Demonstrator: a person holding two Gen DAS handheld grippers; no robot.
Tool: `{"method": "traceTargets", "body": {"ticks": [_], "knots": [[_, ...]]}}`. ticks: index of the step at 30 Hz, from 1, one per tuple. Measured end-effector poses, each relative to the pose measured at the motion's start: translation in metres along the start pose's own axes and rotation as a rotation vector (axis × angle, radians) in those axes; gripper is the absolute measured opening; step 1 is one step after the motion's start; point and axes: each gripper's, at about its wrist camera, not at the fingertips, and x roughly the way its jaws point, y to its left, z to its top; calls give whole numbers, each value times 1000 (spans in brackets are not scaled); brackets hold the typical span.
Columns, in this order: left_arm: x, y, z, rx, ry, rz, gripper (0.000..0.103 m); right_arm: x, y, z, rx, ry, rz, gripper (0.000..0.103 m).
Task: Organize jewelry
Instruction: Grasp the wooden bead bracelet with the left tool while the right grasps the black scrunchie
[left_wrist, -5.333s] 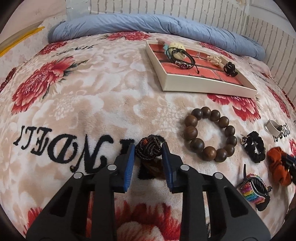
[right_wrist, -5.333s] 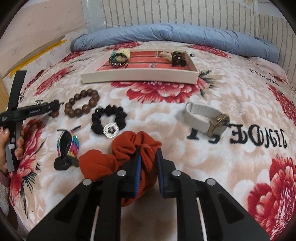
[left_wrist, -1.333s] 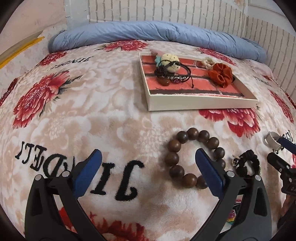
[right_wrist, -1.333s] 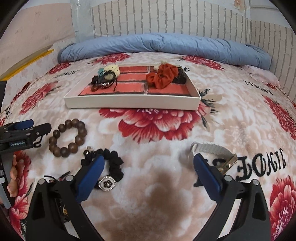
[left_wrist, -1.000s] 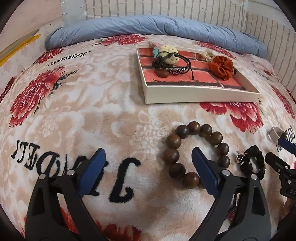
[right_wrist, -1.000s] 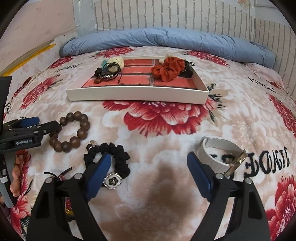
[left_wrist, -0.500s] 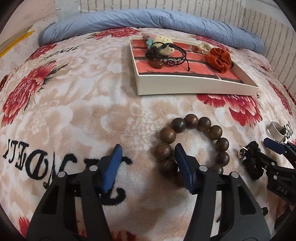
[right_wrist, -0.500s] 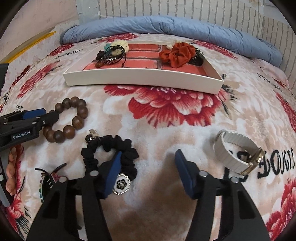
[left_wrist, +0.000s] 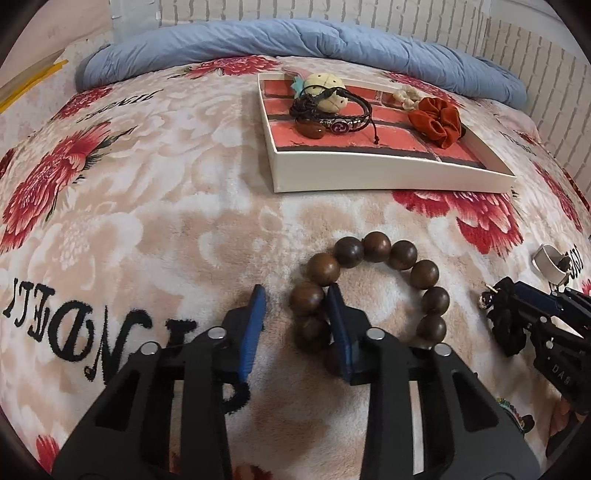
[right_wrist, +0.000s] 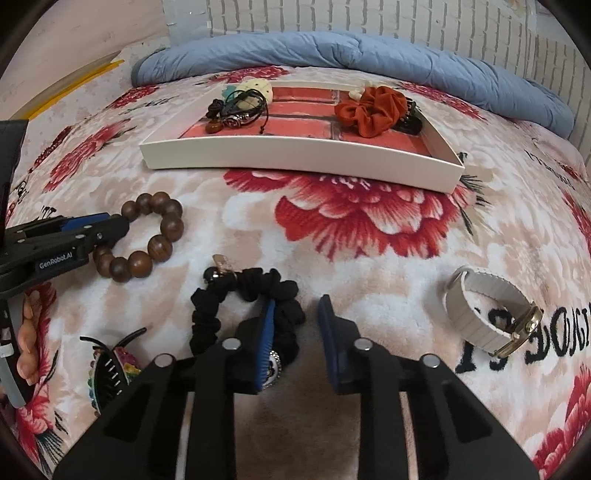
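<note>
Both grippers straddle rings. Left gripper (left_wrist: 295, 325), jaws apart, brackets the wooden bead bracelet (left_wrist: 373, 288) near-left arc. Right gripper (right_wrist: 295, 332), jaws apart, brackets the black scrunchie (right_wrist: 251, 306) right side.

Low forward wrist views, shared tray (left_wrist: 388, 177)

Floral blanket (right_wrist: 369, 236) carries tray (right_wrist: 295, 162), bracelet (right_wrist: 147, 236), scrunchie (right_wrist: 221, 306), watch (right_wrist: 487, 310).
</note>
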Motion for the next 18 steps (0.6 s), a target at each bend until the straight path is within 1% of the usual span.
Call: {"method": "traceTargets", "body": {"ticks": [1, 2, 4, 10, 15, 18], "knots": [[0, 0, 0, 3, -2, 1, 23, 0, -1, 0, 3, 0, 4, 16], [-1, -1, 0, 5, -3, -1, 20, -1, -1, 0, 6, -1, 7, 16], [-1, -1, 0, 9, -5, -3, 19, -1, -1, 0, 6, -3, 10, 13], [-4, -2, -2, 12, -11, -3, 18, -6, -4, 1, 13, -18, 26, 11], [-17, -5, 0, 29, -57, 5, 18, -11, -7, 6, 16, -32, 36, 10], [-27, -7, 3, 42, -90, 11, 18, -19, -10, 11, 16, -55, 34, 10]]}}
